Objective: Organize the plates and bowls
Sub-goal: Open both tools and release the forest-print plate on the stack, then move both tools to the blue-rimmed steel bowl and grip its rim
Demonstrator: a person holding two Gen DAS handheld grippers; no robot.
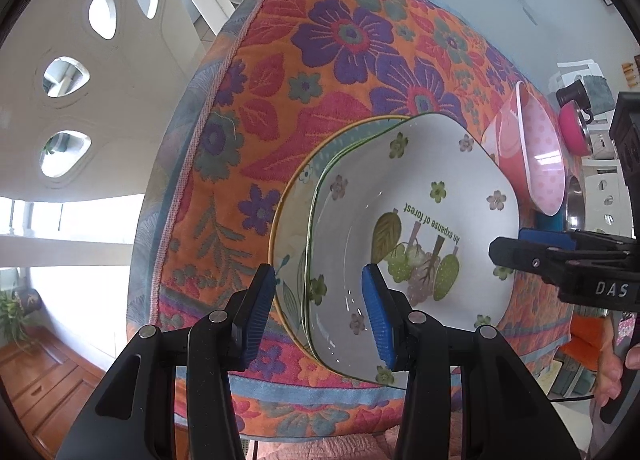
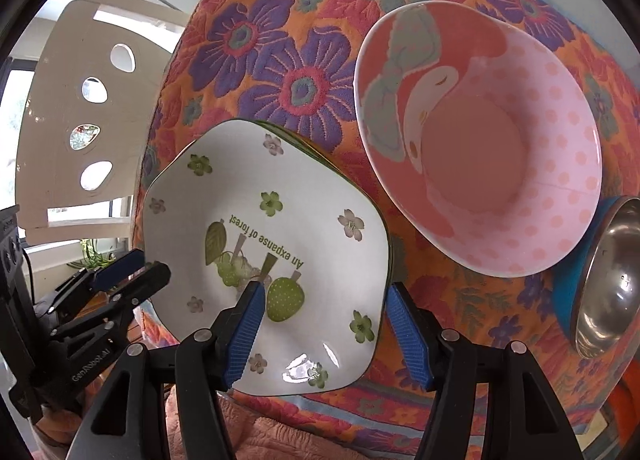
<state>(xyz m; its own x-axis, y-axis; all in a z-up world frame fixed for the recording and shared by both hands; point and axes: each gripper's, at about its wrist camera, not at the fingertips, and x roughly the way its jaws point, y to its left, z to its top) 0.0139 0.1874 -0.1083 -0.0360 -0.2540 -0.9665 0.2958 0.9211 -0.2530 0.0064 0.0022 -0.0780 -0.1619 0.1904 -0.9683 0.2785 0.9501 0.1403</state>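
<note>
While jaws straddle its rim, white plate (image 2: 280,228) between right hand-held gripper (image 2: 326,330)

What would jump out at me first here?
The loud floral tablecloth, all purple flowers on orange. On it, a white forest-print plate tops a small stack nearest the cameras, straddled on opposite rims by the left gripper and the right gripper. Beside it sits a pink flamingo bowl.

A home dining corner: a flowered tablecloth (image 1: 352,40) on the bench, white chairs (image 2: 80,100), and a houseplant (image 1: 16,316) by the window.
</note>
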